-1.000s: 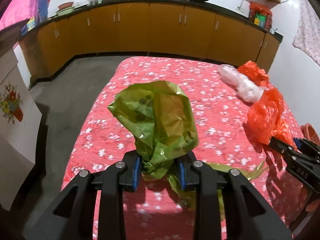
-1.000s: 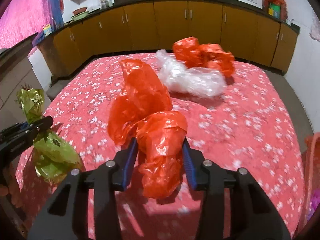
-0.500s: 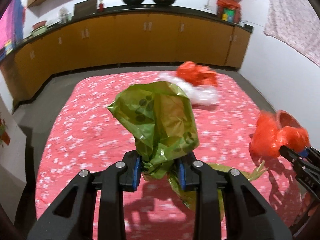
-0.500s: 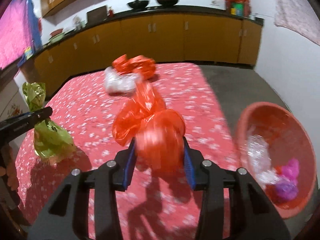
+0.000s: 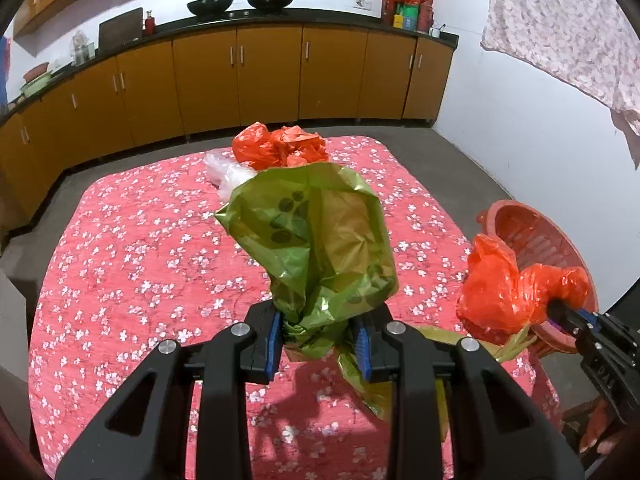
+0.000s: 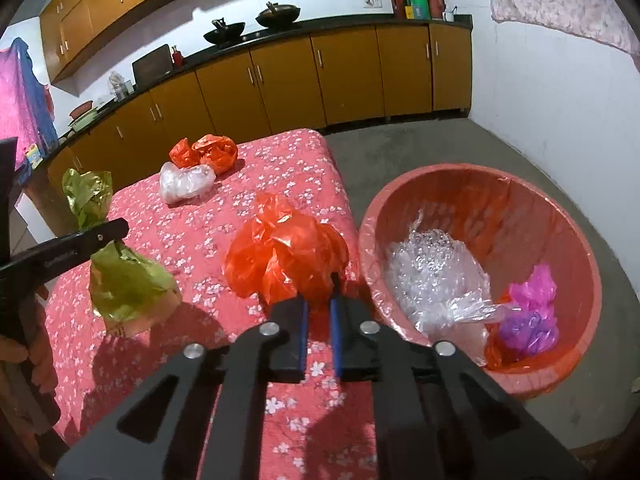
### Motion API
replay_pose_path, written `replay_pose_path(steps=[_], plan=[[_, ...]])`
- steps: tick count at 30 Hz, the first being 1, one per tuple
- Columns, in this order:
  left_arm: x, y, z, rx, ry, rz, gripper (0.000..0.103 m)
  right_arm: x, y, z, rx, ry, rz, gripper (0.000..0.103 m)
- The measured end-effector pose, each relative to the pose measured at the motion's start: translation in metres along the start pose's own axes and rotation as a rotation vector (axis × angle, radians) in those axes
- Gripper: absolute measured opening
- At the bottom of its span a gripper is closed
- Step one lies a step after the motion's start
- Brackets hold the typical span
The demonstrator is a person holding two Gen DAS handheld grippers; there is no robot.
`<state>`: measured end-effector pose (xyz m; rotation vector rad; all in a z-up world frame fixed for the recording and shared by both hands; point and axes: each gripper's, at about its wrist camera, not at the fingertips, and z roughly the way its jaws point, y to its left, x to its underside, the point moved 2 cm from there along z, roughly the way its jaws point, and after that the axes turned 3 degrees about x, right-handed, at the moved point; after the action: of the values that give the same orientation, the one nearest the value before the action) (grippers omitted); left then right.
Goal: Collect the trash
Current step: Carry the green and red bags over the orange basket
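Observation:
My left gripper (image 5: 318, 346) is shut on a crumpled green plastic bag (image 5: 316, 240) and holds it above the red flowered table (image 5: 132, 264); the bag also shows in the right wrist view (image 6: 124, 280). My right gripper (image 6: 319, 314) is shut on an orange plastic bag (image 6: 284, 256), held over the table's right edge beside the orange basket (image 6: 480, 188). In the left wrist view the orange bag (image 5: 504, 288) hangs in front of the basket (image 5: 532, 232). Another orange bag (image 6: 206, 152) and a clear bag (image 6: 184, 180) lie at the table's far end.
The basket stands on the floor right of the table and holds clear plastic (image 6: 436, 280) and pink and purple bags (image 6: 532, 312). Orange cabinets (image 5: 268, 76) with a dark counter run along the far wall. A white wall (image 5: 520, 140) is on the right.
Both grippers have swung to the right with their bags. The orange bag has moved from over the middle of the table to its right edge, next to the basket.

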<state>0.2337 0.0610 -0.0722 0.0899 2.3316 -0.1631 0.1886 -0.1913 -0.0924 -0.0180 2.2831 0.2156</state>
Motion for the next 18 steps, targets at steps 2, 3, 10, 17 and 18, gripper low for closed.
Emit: replay_pose_path(steps=[2,3,10,17,18], plan=[[-0.001,0.0,-0.001,-0.005,-0.004,0.0,0.029,-0.004,-0.002,-0.005,-0.006,-0.024,0.01,0.006],[-0.002,0.0,-0.001,-0.007,-0.006,-0.001,0.029,-0.006,-0.002,-0.007,-0.011,-0.037,0.014,0.006],[-0.002,0.002,-0.007,-0.016,-0.023,-0.005,0.029,-0.016,0.009,-0.02,-0.034,-0.089,-0.004,0.005],[-0.01,-0.022,-0.012,0.029,-0.044,0.015,0.029,-0.027,-0.004,-0.045,0.013,-0.159,0.022,0.005],[-0.013,-0.029,-0.011,0.041,-0.048,0.02,0.029,-0.028,-0.01,-0.051,0.026,-0.171,0.033,0.005]])
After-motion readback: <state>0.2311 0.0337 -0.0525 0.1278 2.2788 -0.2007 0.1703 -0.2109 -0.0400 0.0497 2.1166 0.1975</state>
